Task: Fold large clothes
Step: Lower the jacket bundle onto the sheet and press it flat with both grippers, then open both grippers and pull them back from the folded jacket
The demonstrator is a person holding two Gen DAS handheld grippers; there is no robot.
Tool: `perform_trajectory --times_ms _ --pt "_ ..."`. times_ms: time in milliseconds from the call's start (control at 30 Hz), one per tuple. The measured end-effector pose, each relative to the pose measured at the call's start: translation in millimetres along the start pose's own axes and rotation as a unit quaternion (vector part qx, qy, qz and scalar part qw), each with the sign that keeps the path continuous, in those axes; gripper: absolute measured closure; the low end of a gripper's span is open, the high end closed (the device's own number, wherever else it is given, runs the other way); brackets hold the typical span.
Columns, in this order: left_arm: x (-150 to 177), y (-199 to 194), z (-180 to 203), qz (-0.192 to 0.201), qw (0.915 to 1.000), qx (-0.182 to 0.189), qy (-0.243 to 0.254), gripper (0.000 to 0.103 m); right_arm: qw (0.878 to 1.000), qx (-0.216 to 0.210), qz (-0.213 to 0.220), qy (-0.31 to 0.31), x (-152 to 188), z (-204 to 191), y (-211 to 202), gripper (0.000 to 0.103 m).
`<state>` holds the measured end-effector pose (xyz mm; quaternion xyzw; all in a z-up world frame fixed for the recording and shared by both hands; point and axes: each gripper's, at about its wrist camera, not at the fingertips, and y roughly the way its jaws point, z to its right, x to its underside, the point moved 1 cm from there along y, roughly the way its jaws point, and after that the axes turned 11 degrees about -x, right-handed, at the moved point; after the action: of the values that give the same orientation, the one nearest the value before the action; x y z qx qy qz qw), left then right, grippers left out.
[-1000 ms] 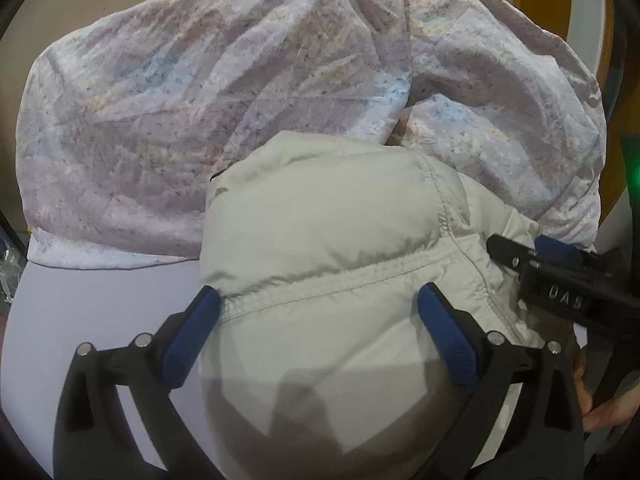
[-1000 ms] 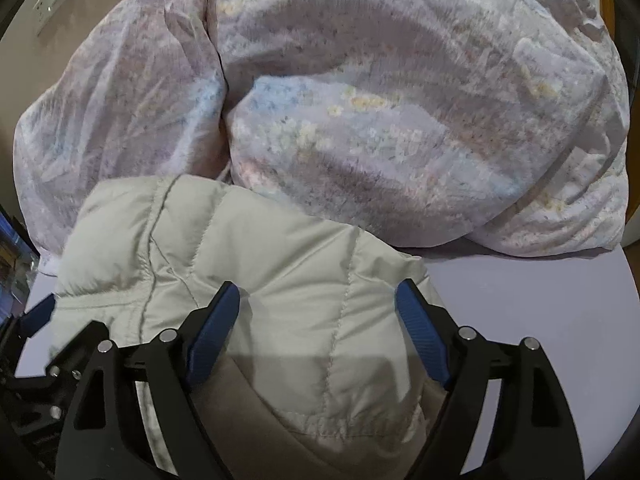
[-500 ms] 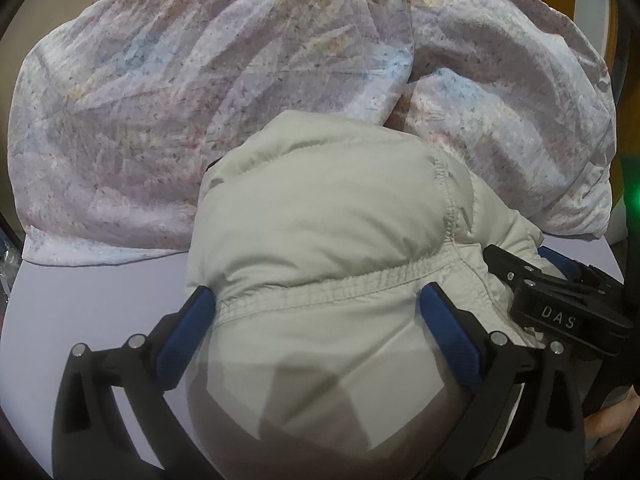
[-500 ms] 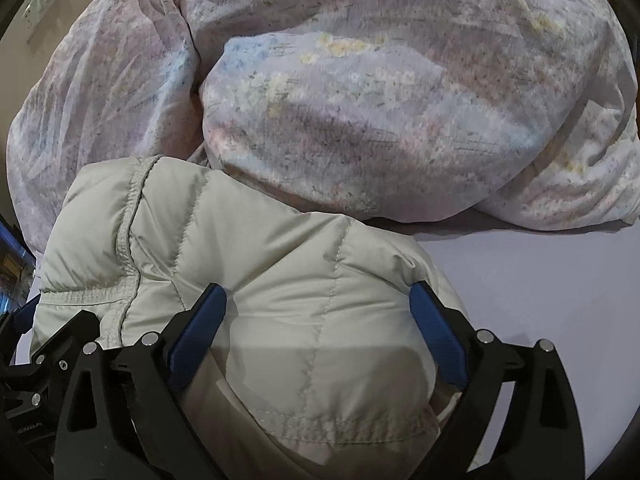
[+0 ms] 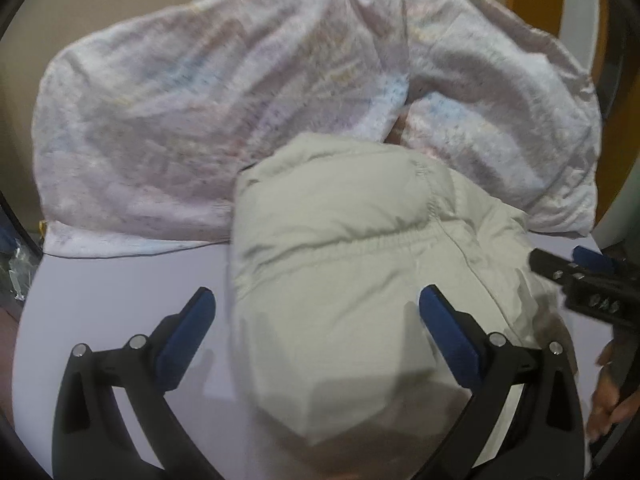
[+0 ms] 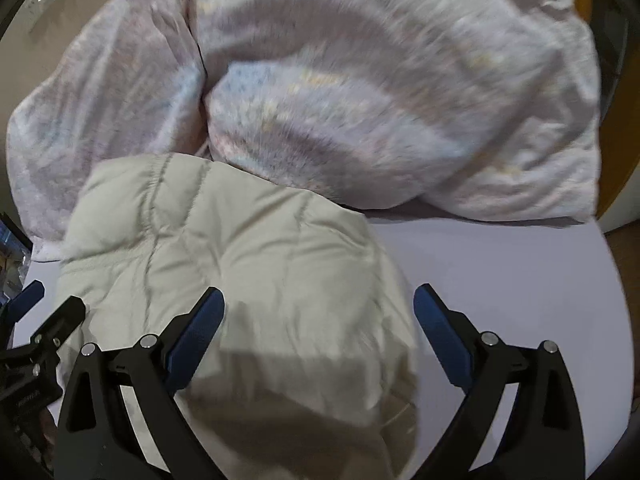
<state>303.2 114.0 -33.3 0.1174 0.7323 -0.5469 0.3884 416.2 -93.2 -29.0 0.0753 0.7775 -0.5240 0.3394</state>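
Lilac bed sheet (image 5: 120,300), both grippers (image 5: 316,320) (image 6: 318,320) spread wide, empty, over puffy jacket (image 5: 344,264).

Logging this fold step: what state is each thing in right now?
Left gripper: open, holding nothing.
Right gripper: open, holding nothing.
Beige puffer jacket: folded into a compact bundle, lying on the sheet.
Floral duvet: bunched in a heap behind the jacket, touching its far edge.
Lavender bed sheet: spread flat.
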Motion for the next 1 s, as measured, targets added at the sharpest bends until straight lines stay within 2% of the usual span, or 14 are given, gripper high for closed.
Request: perform_trajectory --times_ms 233,667,1000 --pt "23.2 -59.4 -22.6 0.020 0.9998 -0.004 0.006 0.002 0.999 0.023 0.027 -0.027 26.5 3.3 -84.4 0.001" --pt "78.5 -142.0 -33.9 0.015 0.9995 0.009 -0.025 0.002 0.999 -0.012 0.008 -0.036 85.5 -10.9 -145.4 0.001" --pt "135.5 -184.8 -23.8 -0.019 0.9997 0.012 -0.014 0.002 0.996 -0.054 -0.053 -0.044 146.6 -7.4 -165.8 0.001"
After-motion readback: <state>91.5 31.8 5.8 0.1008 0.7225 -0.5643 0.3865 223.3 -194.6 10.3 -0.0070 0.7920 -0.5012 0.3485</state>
